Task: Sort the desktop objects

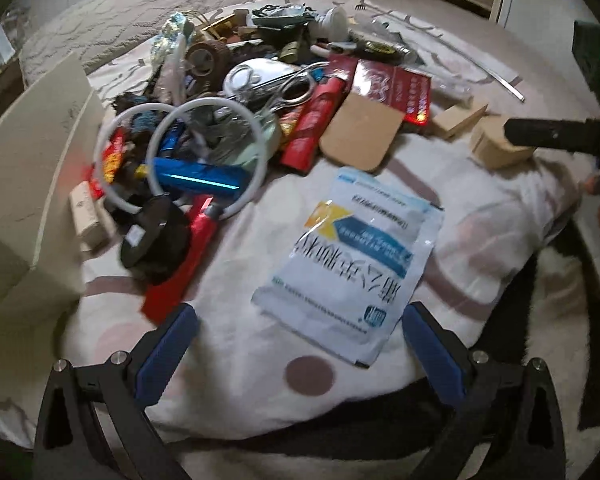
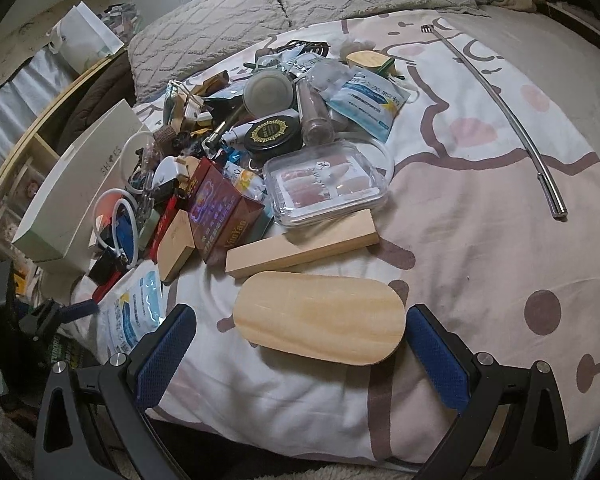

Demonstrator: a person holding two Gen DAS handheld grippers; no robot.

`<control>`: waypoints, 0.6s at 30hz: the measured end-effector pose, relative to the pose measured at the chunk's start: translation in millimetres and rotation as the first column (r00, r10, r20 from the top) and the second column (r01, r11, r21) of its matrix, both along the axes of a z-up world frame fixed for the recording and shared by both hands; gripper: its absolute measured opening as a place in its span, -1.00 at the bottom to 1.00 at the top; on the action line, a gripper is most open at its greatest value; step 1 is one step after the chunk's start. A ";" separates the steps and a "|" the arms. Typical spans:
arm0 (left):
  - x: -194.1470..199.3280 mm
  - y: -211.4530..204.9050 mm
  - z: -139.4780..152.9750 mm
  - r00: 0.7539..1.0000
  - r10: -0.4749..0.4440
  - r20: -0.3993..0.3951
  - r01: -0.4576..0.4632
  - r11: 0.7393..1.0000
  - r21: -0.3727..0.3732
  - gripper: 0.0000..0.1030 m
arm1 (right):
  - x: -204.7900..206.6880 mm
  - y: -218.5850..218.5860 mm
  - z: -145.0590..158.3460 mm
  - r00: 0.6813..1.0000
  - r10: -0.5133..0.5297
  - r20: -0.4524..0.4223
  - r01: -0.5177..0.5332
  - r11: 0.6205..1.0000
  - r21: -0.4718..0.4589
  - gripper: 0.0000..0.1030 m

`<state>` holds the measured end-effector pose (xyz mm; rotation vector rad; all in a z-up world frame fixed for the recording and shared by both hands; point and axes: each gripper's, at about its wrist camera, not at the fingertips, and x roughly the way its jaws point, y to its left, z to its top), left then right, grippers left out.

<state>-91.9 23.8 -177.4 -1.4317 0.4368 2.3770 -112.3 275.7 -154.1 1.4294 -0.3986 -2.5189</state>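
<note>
Two grippers hover at the near edge of the bed (image 2: 480,200), both with jaws spread wide and holding nothing: the left gripper (image 1: 300,344) faces a white and blue printed pouch (image 1: 352,264) lying flat on the patterned cover, and the right gripper (image 2: 300,344) faces a rounded wooden board (image 2: 320,320) just ahead of its fingertips. Neither object is touched yet. A likely hazard is the soft bedding (it gives under pressure), so a jaw pressing down to get under the flat board or the thin pouch may pinch the cover instead, or push the item away. Beyond the board lies a rectangular wooden block (image 2: 300,246), then the heap of mixed objects to be sorted; dragging anything through it could topple loose pieces off the bed's left edge. Farther in, a clear lidded container (image 2: 328,182) holds pinkish contents that cannot be identified, and a black round tin (image 2: 272,134) sits closed behind it. A white box (image 2: 76,196) stands at the heap's left side; its inside is not visible. A long metal rod (image 2: 508,116) lies well apart on the right.
</note>
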 end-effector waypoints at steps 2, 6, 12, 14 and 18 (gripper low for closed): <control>-0.5 -5.6 0.9 1.000 0.011 0.006 -0.011 1.000 0.008 1.00 | 0.4 -0.9 0.3 1.000 0.000 -0.003 0.000 1.000 0.009 1.00; 3.6 -9.0 5.5 1.000 0.002 0.018 -0.003 0.999 0.052 1.00 | 0.5 -3.1 0.1 1.000 -0.004 -0.002 0.004 1.000 0.028 1.00; 2.0 -2.4 -3.3 1.000 0.024 0.011 -0.024 0.999 -0.028 1.00 | -1.3 -16.6 -4.4 0.999 -0.032 0.012 0.030 0.992 0.125 1.00; 0.5 -7.0 -1.6 0.999 0.048 0.003 -0.048 0.999 -0.025 1.00 | -1.5 -22.3 -5.9 0.999 -0.038 0.010 0.036 0.985 0.170 1.00; -6.4 -21.0 1.8 0.992 0.128 -0.013 -0.128 0.992 -0.008 1.00 | -4.0 -30.1 -10.0 0.998 -0.070 0.008 0.066 0.968 0.241 1.00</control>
